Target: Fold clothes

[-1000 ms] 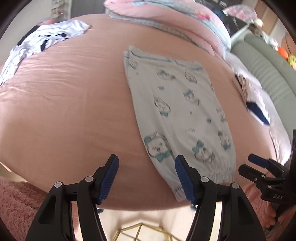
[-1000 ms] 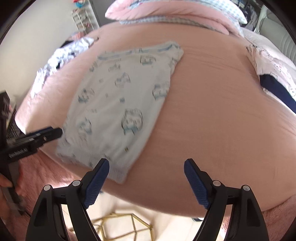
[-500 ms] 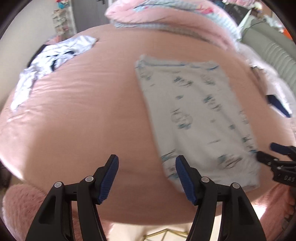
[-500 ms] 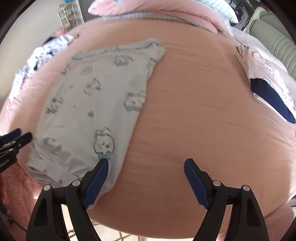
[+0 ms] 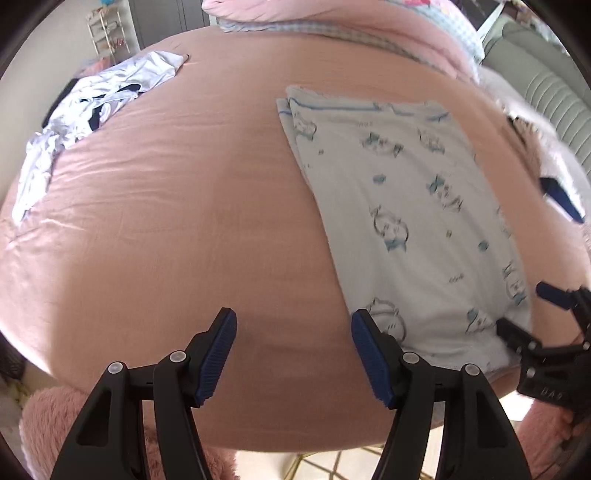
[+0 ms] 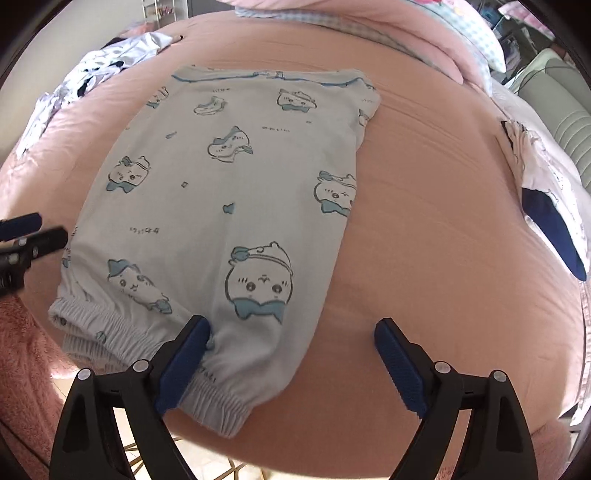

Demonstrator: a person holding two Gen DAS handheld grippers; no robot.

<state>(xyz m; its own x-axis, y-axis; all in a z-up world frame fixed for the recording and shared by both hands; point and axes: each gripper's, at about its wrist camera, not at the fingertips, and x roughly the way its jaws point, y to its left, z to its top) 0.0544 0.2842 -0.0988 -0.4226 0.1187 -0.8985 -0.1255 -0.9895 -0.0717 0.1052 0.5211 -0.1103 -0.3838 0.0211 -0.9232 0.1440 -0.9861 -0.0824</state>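
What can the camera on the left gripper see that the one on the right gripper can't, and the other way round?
Only the left wrist view shows the pink fluffy rug at the bed's near left corner and the wire shelf rack by the far wall.

Only the right wrist view shows the pale blue cartoon-print pyjama trousers' gathered cuffs up close, with the right gripper open over one cuff.

Both show the trousers flat on the pink bedsheet, the crumpled white garment far left, and each other's gripper: the left gripper is open too.

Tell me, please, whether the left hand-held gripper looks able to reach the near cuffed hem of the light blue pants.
Probably yes: the left hand-held gripper is open at the pants' near left edge, nothing lies between, and the right hand-held gripper works the other side.
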